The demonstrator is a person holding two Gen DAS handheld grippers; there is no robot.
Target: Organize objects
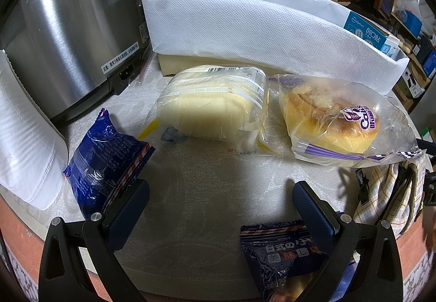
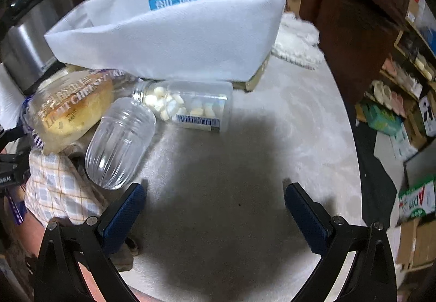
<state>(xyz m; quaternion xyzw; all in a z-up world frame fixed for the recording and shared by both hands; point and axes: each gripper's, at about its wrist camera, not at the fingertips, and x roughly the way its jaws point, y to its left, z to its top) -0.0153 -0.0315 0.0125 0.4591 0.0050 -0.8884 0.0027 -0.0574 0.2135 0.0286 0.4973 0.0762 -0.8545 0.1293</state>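
Tabletop (image 1: 207,179): carries everything.
White bin (image 1: 245,29): at the back, behind the food.
Sliced bread (image 1: 215,105): beside the round bun (image 1: 335,122).
Pill bottle (image 2: 188,107): lying on its side.
Left gripper (image 1: 220,198): jaws apart, empty.
Right gripper (image 2: 215,199): jaws apart, empty.

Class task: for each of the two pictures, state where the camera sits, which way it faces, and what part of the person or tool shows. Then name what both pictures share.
Left wrist: on the left gripper, facing the white fabric bin over bagged breads; open jaws show.
Right wrist: on the right gripper, facing that bin past a lying clear pill bottle; open jaws show.
Shared: the bin, the round bun in a clear purple-printed bag.
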